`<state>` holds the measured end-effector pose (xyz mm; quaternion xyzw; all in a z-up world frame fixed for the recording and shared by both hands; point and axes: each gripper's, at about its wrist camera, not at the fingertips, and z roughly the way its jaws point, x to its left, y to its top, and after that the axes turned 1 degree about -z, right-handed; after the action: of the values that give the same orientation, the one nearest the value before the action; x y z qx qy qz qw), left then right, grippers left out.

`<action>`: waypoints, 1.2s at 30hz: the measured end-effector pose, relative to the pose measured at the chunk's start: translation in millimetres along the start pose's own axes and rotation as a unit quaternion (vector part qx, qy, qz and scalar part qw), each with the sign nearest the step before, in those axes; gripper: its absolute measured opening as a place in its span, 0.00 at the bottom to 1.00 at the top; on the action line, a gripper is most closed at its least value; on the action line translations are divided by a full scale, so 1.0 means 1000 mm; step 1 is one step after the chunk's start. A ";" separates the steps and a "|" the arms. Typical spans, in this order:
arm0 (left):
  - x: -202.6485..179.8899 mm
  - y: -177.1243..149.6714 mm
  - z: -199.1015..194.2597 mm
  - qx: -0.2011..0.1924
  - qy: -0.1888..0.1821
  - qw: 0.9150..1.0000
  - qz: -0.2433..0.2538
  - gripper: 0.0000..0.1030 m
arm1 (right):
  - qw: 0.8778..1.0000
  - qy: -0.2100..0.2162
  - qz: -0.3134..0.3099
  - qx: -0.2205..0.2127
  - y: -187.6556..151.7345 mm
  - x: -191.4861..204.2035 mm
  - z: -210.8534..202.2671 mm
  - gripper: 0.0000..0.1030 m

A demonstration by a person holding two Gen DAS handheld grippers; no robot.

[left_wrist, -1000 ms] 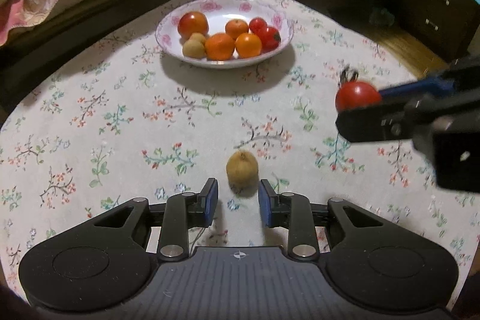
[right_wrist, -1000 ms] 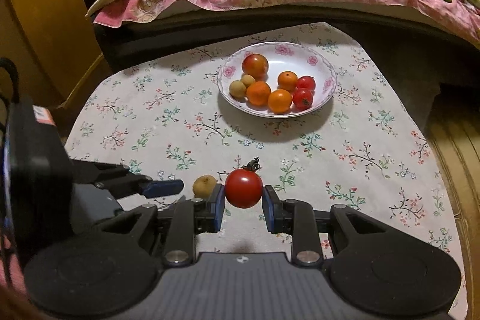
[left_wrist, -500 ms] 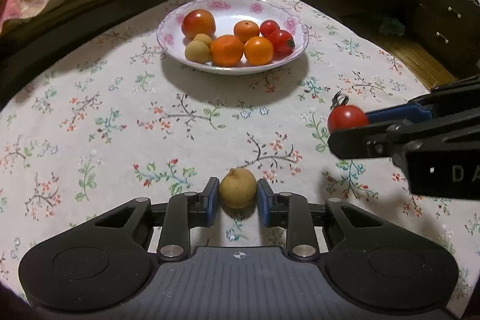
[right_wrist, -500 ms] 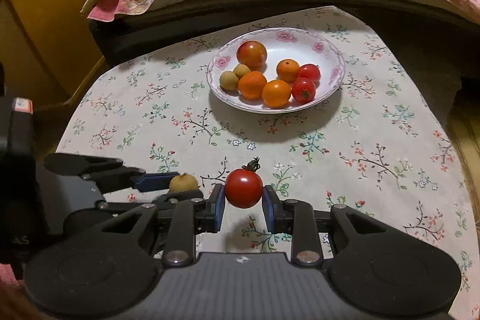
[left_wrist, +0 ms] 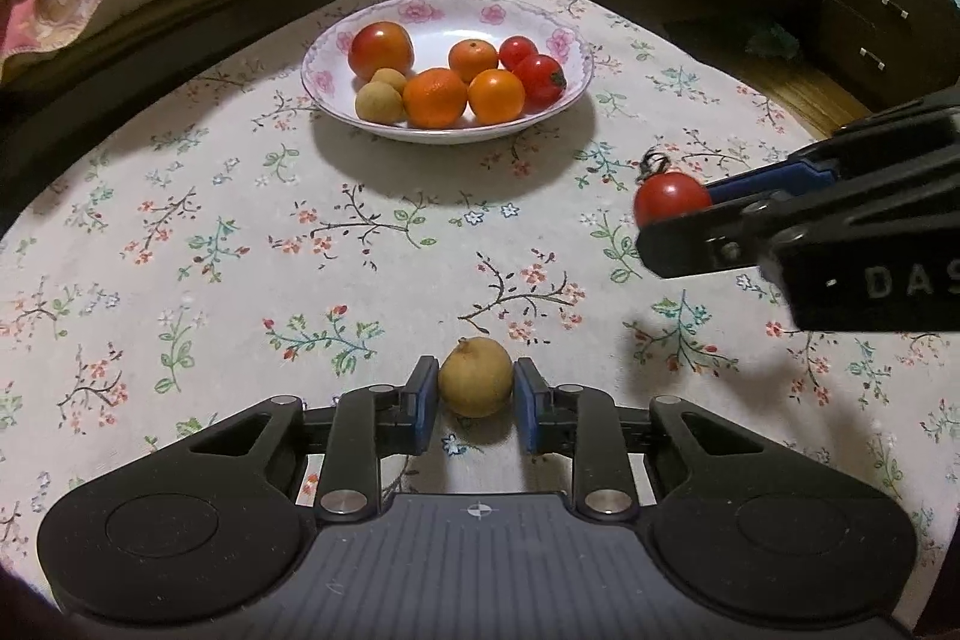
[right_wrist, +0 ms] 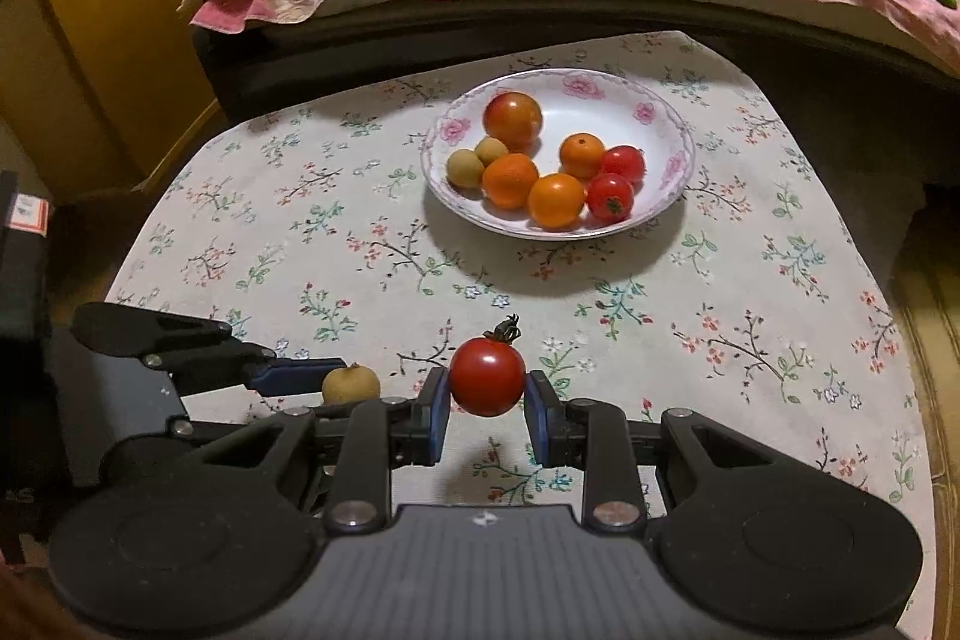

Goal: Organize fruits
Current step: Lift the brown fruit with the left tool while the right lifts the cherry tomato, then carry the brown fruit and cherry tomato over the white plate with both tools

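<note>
With my right gripper (right_wrist: 487, 403) clamped on the red stemmed cherry tomato (right_wrist: 487, 377) and my left gripper (left_wrist: 474, 403) closed against the small tan round fruit (left_wrist: 475, 384), I'd lift both gently, then set them in the floral white bowl (left_wrist: 564, 40) without squeezing harder.

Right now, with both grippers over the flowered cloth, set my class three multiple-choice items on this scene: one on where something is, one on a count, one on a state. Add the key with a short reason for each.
1. Where is the white plate?
A. On the far side of the tablecloth, beyond both grippers
B. On the bed
C. Between the left gripper's fingers

2. How many orange citrus fruits lie in the plate?
A. One
B. Three
C. Five

3. What state is the right gripper in?
A. Open and empty
B. Shut on the red tomato
C. Shut on a spoon

Key:
1 A, the plate sits on the cloth past both sets of fingers in each wrist view.
2 B, three orange fruits show among the tomatoes and small tan fruits.
3 B, both blue pads press the tomato's sides, and its shadow falls on the cloth beneath.
</note>
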<state>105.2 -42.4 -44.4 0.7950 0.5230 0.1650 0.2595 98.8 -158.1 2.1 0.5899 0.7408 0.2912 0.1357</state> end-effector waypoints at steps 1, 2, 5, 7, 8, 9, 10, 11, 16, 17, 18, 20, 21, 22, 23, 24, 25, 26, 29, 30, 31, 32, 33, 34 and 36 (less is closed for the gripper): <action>0.000 0.000 -0.002 -0.001 0.000 1.000 0.000 0.33 | 1.000 0.001 -0.001 0.000 0.000 0.001 0.000 0.30; 0.000 0.001 -0.003 -0.003 0.000 1.000 0.000 0.33 | 1.000 0.001 -0.001 0.000 0.000 0.001 0.001 0.30; -0.001 0.004 -0.006 -0.008 0.002 1.000 -0.001 0.33 | 1.000 0.005 0.003 0.000 0.001 0.000 0.005 0.30; -0.002 0.007 -0.007 -0.012 0.003 1.000 -0.001 0.33 | 1.000 0.008 0.007 -0.001 0.001 -0.001 0.007 0.30; -0.003 0.008 -0.007 -0.013 0.003 1.000 -0.001 0.33 | 1.000 0.008 0.008 -0.002 0.002 -0.001 0.008 0.30; -0.003 0.010 -0.007 -0.015 0.002 1.000 -0.001 0.33 | 1.000 0.010 0.008 -0.003 0.004 0.000 0.009 0.30; -0.004 0.012 -0.008 -0.017 0.003 1.000 -0.002 0.33 | 1.000 0.012 0.010 -0.005 0.005 -0.001 0.010 0.30; -0.004 0.014 -0.009 -0.020 0.003 1.000 -0.002 0.33 | 1.000 0.015 0.014 -0.009 0.006 -0.001 0.010 0.30; -0.002 0.023 -0.011 -0.030 0.008 1.000 -0.001 0.33 | 0.999 0.024 0.025 -0.021 0.012 -0.004 0.013 0.30; -0.002 0.024 -0.011 -0.031 0.010 0.999 -0.001 0.33 | 0.999 0.024 0.027 -0.022 0.013 -0.005 0.014 0.30; -0.001 0.026 -0.010 -0.032 0.013 0.999 -0.001 0.33 | 0.999 0.025 0.031 -0.023 0.015 -0.007 0.015 0.30; 0.001 0.030 -0.008 -0.034 0.018 0.999 -0.002 0.33 | 0.999 0.025 0.035 -0.026 0.017 -0.010 0.016 0.30; 0.001 0.031 -0.007 -0.034 0.018 0.999 -0.002 0.33 | 0.999 0.025 0.038 -0.027 0.018 -0.012 0.017 0.30; 0.001 0.033 -0.006 -0.035 0.019 0.999 -0.002 0.33 | 0.999 0.025 0.039 -0.028 0.019 -0.013 0.017 0.30; 0.001 0.035 -0.005 -0.036 0.020 0.999 0.000 0.33 | 0.998 0.024 0.040 -0.030 0.021 -0.014 0.018 0.30; 0.001 0.037 -0.004 -0.037 0.020 0.999 0.001 0.33 | 0.998 0.025 0.041 -0.031 0.023 -0.015 0.018 0.30; 0.001 0.040 -0.003 -0.038 0.021 0.999 0.002 0.33 | 0.998 0.025 0.041 -0.033 0.025 -0.016 0.018 0.30; 0.000 0.042 -0.003 -0.039 0.021 0.999 0.003 0.33 | 0.998 0.025 0.042 -0.035 0.027 -0.017 0.018 0.30; 0.000 0.049 -0.001 -0.044 0.021 0.999 0.005 0.33 | 0.998 0.025 0.043 -0.041 0.033 -0.019 0.018 0.30; 0.001 0.051 0.000 -0.046 0.021 0.999 0.005 0.33 | 0.998 0.024 0.044 -0.043 0.035 -0.020 0.019 0.30; 0.001 0.053 0.001 -0.047 0.021 0.999 0.005 0.33 | 0.998 0.024 0.046 -0.044 0.037 -0.021 0.019 0.30; 0.002 0.054 0.001 -0.048 0.021 0.999 0.004 0.33 | 0.998 0.025 0.048 -0.045 0.038 -0.022 0.019 0.30; 0.003 0.056 0.002 -0.049 0.022 0.999 0.004 0.33 | 0.997 0.025 0.049 -0.046 0.040 -0.023 0.019 0.30; 0.003 0.057 0.002 -0.050 0.022 0.999 0.003 0.33 | 0.997 0.024 0.049 -0.048 0.041 -0.023 0.019 0.30; 0.005 0.059 0.002 -0.051 0.023 0.998 0.003 0.33 | 0.997 0.023 0.048 -0.051 0.044 -0.024 0.019 0.30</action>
<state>152.4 -57.3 -11.8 0.7781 0.5177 0.2104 0.2870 150.7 -169.4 9.6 0.6103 0.6985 0.3485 0.1346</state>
